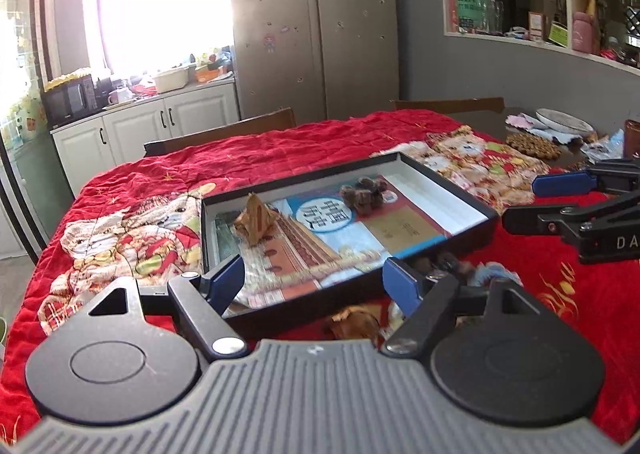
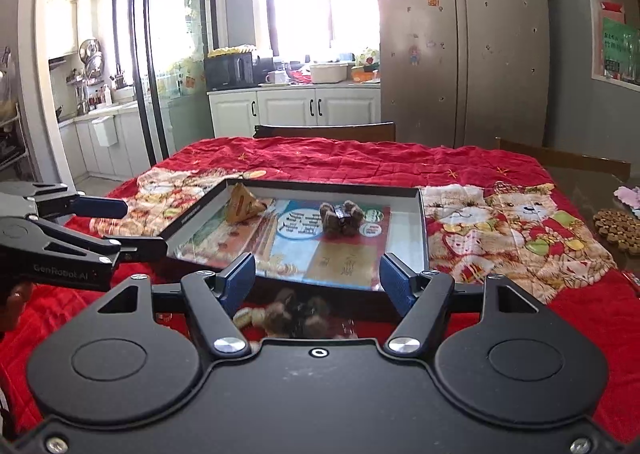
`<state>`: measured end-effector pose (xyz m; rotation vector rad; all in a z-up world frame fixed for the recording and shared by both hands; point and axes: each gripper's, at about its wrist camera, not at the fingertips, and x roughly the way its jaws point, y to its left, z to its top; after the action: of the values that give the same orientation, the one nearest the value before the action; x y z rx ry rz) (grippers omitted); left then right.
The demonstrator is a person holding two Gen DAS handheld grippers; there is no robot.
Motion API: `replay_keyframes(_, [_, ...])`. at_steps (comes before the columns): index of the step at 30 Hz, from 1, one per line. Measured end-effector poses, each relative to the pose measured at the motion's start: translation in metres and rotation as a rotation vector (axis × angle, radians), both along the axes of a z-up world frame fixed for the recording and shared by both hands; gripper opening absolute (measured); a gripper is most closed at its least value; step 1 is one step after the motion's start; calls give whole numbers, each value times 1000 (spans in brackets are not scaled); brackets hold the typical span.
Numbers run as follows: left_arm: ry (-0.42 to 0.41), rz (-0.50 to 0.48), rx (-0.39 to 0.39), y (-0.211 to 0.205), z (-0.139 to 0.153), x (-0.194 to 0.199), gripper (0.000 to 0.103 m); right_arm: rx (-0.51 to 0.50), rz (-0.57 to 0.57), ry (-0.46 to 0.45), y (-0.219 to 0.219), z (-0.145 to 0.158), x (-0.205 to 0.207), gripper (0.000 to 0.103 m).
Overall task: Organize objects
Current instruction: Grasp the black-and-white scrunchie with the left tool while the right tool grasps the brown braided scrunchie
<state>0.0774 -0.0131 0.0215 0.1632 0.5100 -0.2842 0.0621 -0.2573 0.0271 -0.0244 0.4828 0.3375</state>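
A shallow black box (image 1: 448,177) (image 2: 425,230) lies on the red cloth with a colourful book (image 1: 320,238) (image 2: 304,238) inside. On the book sit a tan pyramid-shaped packet (image 1: 254,223) (image 2: 240,205) and a brown fuzzy clump (image 1: 364,193) (image 2: 342,217). My left gripper (image 1: 314,286) is open and empty at the box's near edge, above a brown item (image 1: 352,324). My right gripper (image 2: 316,282) is open and empty at the near edge, above several small brown and pale items (image 2: 288,316). Each gripper shows in the other's view, the right (image 1: 524,197), the left (image 2: 132,223).
The red bear-print cloth (image 1: 132,221) (image 2: 500,221) covers the table. A round woven coaster (image 1: 532,145) (image 2: 618,230), a plate (image 1: 564,119) and wrappers lie on bare table at the right. Chair backs (image 1: 224,129) (image 2: 324,131) stand at the far edge.
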Motion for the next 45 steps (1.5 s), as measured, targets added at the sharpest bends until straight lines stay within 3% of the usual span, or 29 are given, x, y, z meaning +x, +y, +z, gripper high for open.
replay_keyframes(6, [45,-52,-6,-2,-11,-13,85,7,21,37,-2,-14,-17,65])
replay_keyframes(17, [105,-109,-7,-3,-39,-29,85,8,65,125,9,-45,-28,45])
replay_keyframes(24, [107,-146,-1,-10,-49,-33,85,-25,64,145,17,-58,-29,41])
replay_keyframes(36, [178,-145,-28,-10,-67,-21,67,-8,39,230,16,-85,-13,37])
replay_keyframes(41, [204,-151,-30,-10,-72,-19,49,-33,41,212,19,-87,-14,33])
replay_keyframes(45, [215,-154,-37,-11,-73,-19,41,-42,41,206,20,-88,-15,29])
